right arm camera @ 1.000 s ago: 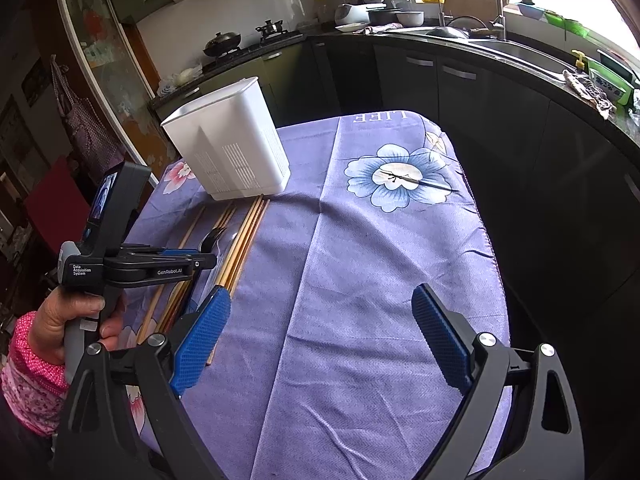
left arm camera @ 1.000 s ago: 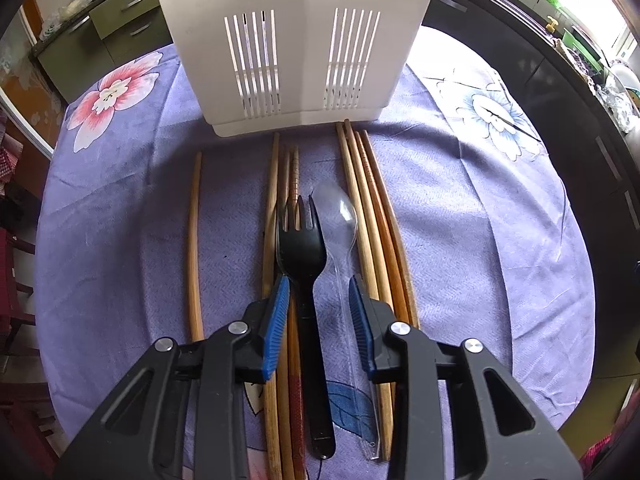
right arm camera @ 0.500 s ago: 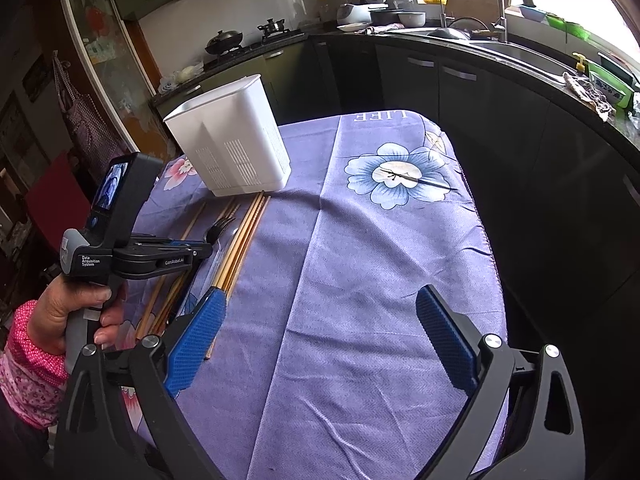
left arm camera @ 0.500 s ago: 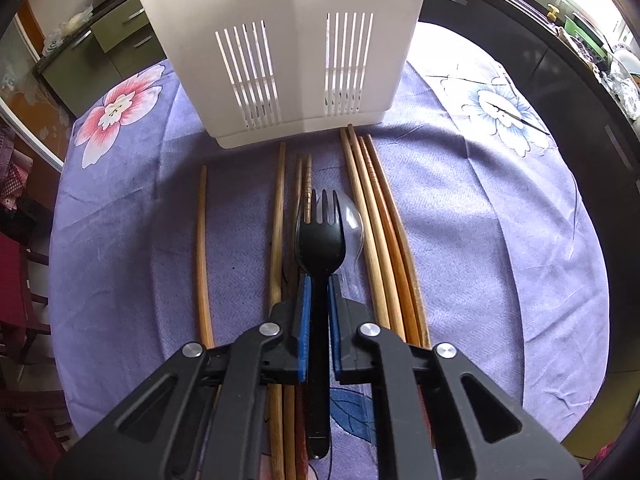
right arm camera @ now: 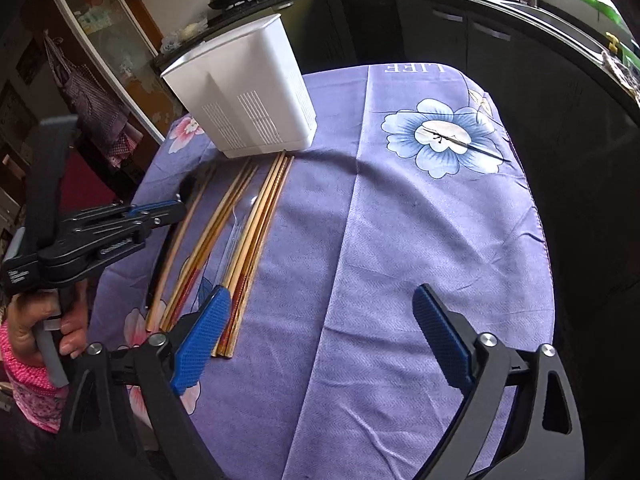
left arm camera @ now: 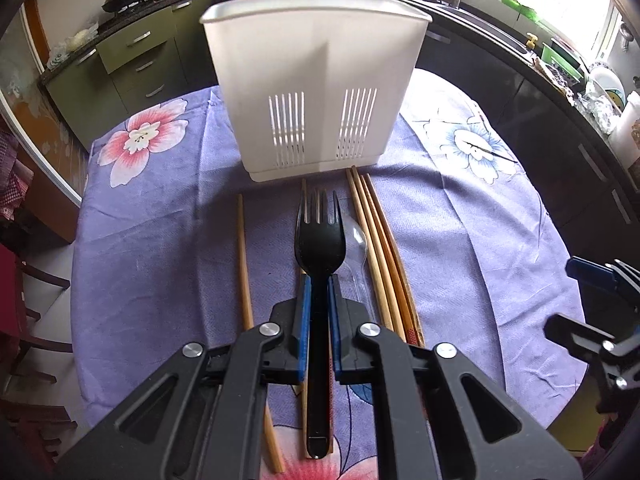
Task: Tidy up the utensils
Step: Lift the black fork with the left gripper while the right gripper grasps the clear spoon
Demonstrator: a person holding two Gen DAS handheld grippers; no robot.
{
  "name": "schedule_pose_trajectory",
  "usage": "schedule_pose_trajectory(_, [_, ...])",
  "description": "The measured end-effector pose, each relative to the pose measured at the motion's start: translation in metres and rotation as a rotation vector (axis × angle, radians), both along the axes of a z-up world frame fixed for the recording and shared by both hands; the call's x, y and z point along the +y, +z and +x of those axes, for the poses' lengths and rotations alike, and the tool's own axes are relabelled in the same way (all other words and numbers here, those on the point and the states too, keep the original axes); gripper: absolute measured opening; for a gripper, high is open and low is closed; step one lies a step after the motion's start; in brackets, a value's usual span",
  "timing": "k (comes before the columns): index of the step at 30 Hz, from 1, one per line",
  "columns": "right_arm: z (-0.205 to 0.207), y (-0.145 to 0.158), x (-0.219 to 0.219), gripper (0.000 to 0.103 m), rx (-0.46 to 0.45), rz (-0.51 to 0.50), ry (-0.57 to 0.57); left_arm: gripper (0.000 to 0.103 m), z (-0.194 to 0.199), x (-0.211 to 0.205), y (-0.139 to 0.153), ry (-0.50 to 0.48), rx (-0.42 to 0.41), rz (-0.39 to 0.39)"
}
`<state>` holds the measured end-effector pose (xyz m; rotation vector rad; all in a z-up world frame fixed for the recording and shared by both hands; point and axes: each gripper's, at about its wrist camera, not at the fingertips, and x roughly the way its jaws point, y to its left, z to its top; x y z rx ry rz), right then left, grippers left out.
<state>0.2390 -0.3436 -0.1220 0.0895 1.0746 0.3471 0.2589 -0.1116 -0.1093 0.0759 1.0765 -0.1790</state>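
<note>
Since the earlier frame we see the left claw [left arm camera: 319, 292] has closed on the black fork [left arm camera: 319, 236] and raised it off the bench [left arm camera: 160, 240]; the white utensil holder [left arm camera: 316, 92], our landmark, now shows its rim.

We note the left claw's blue pads pinching the fork's neck, tines pointing toward the holder, handle trailing back between the arms. A hand [right arm camera: 38, 320] in a pink sleeve grips that tool.

Chopsticks [left arm camera: 376, 240] lie in front of the holder, tips near its base: a bundle to the fork's right, one single stick [left arm camera: 243, 264] to its left, more under the fork. A clear plastic spoon [left arm camera: 357, 240] rests between fork and right bundle.

Right claw [right arm camera: 320, 332]: spread wide, jaws just closing a little, nothing between them, hovering over purple floral cloth [right arm camera: 400, 240] well in front of the holder, its left pad beside the chopstick ends.
</note>
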Motion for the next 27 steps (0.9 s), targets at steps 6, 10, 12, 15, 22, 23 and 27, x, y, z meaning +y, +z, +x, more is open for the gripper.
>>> schedule_pose_trajectory(6, [0.027, -0.003, 0.055, 0.062, 0.038, -0.043, 0.078, 0.008, -0.013, 0.027, 0.023, 0.024, -0.067, 0.000])
schedule_pose_trajectory(10, [0.045, -0.016, 0.095, 0.046, 0.085, -0.078, 0.122, 0.008, -0.018, 0.043, 0.029, 0.035, -0.080, -0.020])
schedule_pose_trajectory(12, [0.053, -0.025, 0.112, 0.042, 0.119, -0.085, 0.134, 0.008, -0.021, 0.049, 0.030, 0.035, -0.084, -0.030])
schedule_pose_trajectory(15, [0.061, -0.036, 0.130, 0.035, 0.154, -0.087, 0.144, 0.008, -0.024, 0.053, 0.030, 0.033, -0.088, -0.038])
schedule_pose_trajectory(22, [0.075, -0.051, 0.149, 0.028, 0.185, -0.149, 0.110, 0.008, -0.027, 0.061, 0.032, 0.028, -0.100, -0.053])
schedule_pose_trajectory(23, [0.077, -0.053, 0.151, 0.026, 0.190, -0.153, 0.106, 0.008, -0.027, 0.062, 0.032, 0.028, -0.101, -0.057])
schedule_pose_trajectory(27, [0.086, -0.057, 0.155, 0.022, 0.199, -0.172, 0.091, 0.008, -0.029, 0.066, 0.032, 0.028, -0.105, -0.065])
